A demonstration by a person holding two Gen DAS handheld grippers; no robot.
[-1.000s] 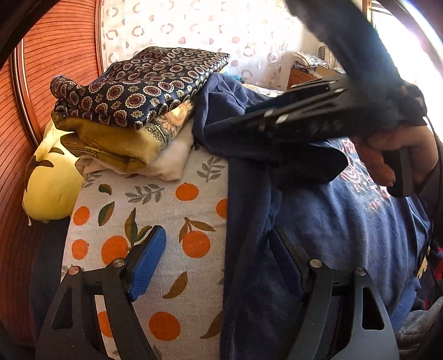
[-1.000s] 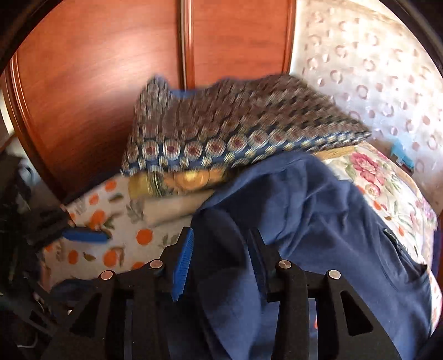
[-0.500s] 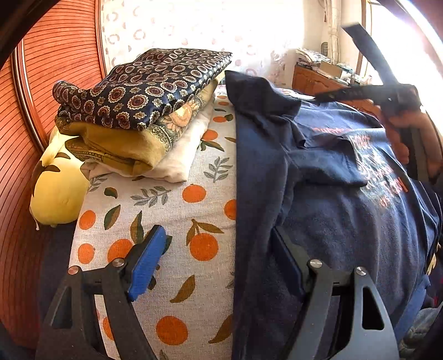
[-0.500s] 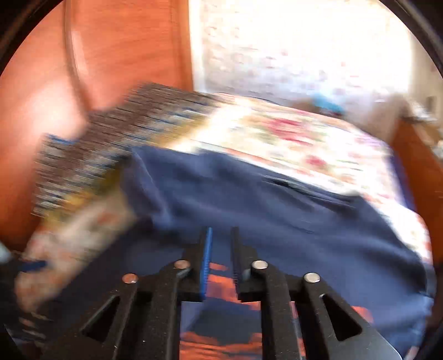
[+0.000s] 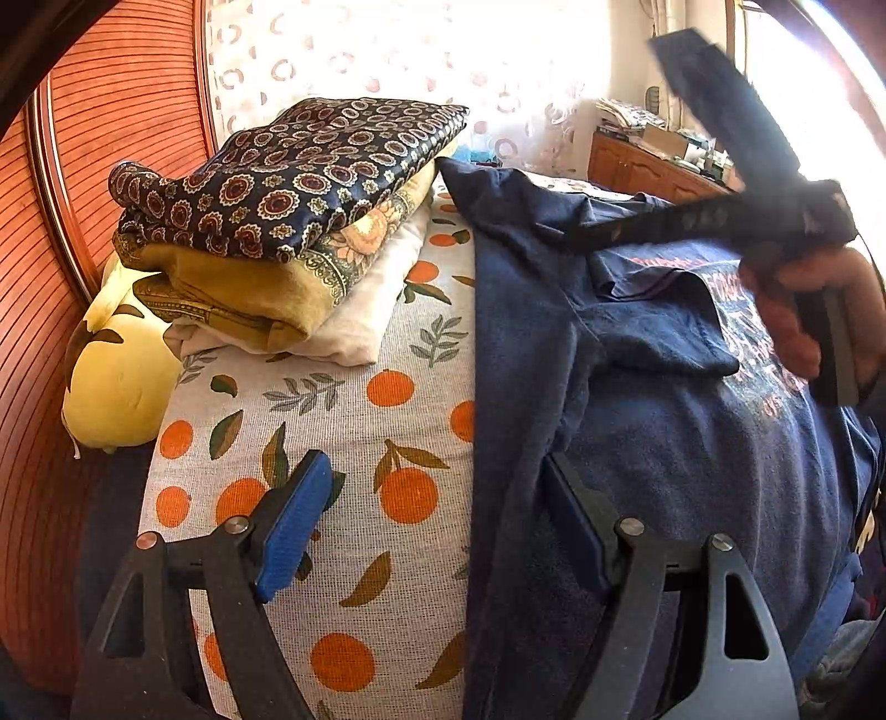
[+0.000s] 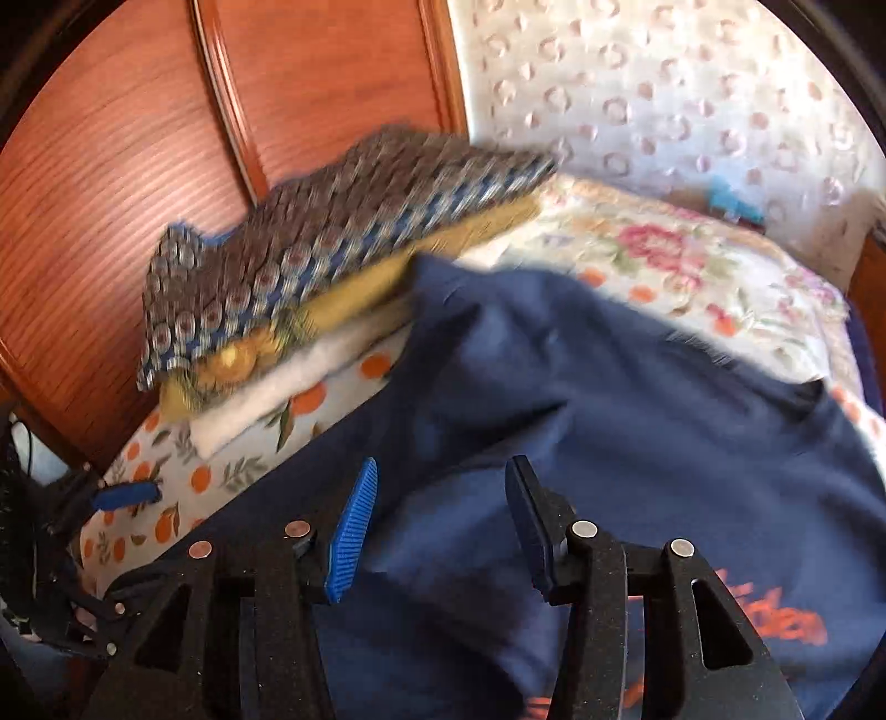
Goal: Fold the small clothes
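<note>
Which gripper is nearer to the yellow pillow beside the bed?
Left. The left gripper hangs just beside the yellow pillow, over the orange-print sheet. The right gripper sits farther away, above the navy T-shirt.

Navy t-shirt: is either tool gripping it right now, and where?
Neither. The left tool stands open over the navy t-shirt's left edge; the right tool is opening above its fabric, pads clear.

Ribbed red-brown wooden headboard [image 5: 111, 111], sunlit ring-patterned curtain [image 5: 387, 50], cluttered wooden dresser [image 5: 648, 160].

one navy shirt [image 5: 664, 432], three folded clothes [image 5: 288, 221], one yellow pillow [image 5: 116, 382]
</note>
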